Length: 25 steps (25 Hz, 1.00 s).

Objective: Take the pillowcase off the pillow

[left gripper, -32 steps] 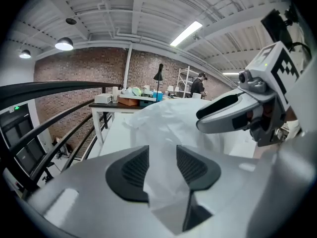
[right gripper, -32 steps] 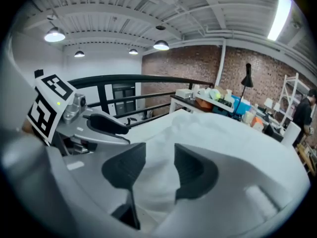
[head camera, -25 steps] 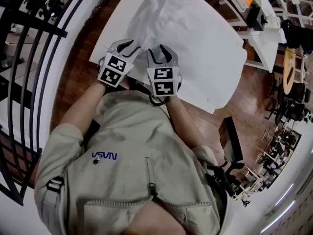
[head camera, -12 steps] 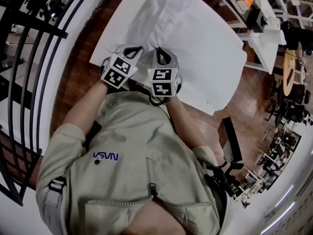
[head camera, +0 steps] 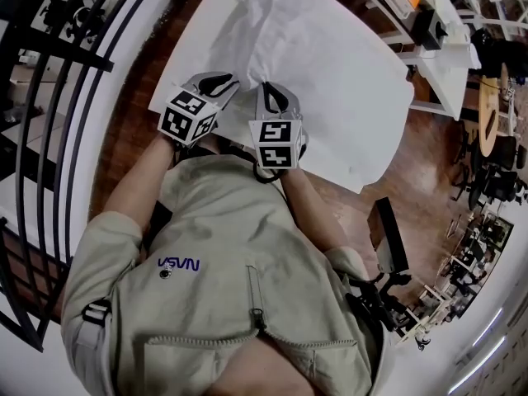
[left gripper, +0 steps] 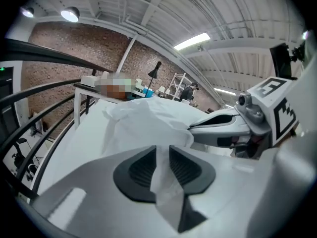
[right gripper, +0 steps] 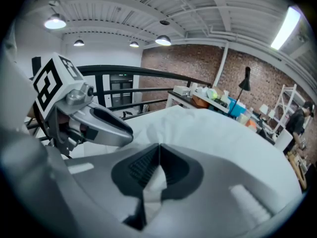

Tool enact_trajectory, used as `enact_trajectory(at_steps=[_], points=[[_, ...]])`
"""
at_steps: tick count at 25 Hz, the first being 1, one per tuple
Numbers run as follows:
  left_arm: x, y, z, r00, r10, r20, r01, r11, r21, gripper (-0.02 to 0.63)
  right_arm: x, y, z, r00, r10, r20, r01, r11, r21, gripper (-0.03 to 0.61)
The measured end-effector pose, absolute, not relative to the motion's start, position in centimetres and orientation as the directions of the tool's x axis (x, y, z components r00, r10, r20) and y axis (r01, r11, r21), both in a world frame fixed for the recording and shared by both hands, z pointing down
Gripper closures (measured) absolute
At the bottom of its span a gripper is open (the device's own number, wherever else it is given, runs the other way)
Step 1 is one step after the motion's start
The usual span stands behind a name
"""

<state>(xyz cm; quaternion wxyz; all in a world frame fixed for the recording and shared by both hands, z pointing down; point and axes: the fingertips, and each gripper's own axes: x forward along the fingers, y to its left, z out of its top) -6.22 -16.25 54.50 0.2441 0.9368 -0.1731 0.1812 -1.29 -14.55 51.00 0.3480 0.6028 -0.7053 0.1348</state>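
So, left claw (head camera: pixel 227 81) nipping a fold of the white pillowcase (head camera: pixel 262 31), jaws just eased apart a bit with cloth between, right claw (head camera: pixel 270 87) just beside it clamped tight on the same fabric, all bunched on the white counter (head camera: pixel 355 89).

The right gripper (right gripper: pixel 159 157) clamped its jaws onto the pillowcase (head camera: pixel 257 35) fold — the left gripper (left gripper: pixel 162 163) rolled outward (its jaws just opening slightly, cloth between them).

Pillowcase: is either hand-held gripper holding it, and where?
Both. The left hand-held gripper, jaws just eased wider, and the right hand-held gripper each pinch a fold at the pillowcase near end.
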Motion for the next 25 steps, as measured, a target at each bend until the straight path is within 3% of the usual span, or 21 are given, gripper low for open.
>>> enact_trajectory(at_steps=[6,8,10,25], points=[[-4.5,-15.2,54.5,0.890,-0.166,0.425,-0.357,-0.833,0.423,0.510,-1.1,-14.4,50.8,-0.037,-0.764,0.644,-0.949,0.229,0.217,0.566],[-4.1,-15.1,55.0,0.878,-0.152,0.453,-0.351,-0.849,0.395,0.544,-1.0,-14.5,50.8,-0.040,-0.765,0.643,-0.948,0.232,0.216,0.566],[-4.2,-15.3,55.2,0.864,-0.162,0.476,-0.356,-0.866,0.352,0.591,-1.1,-14.4,50.8,-0.048,-0.764,0.643,-0.948,0.238,0.211,0.566],[-6.3,-15.9,53.2,0.848,-0.276,0.452,-0.426,-0.862,0.274,0.600,0.4,-13.8,49.0,-0.007,-0.802,0.598,-0.964,0.165,0.209,0.568]])
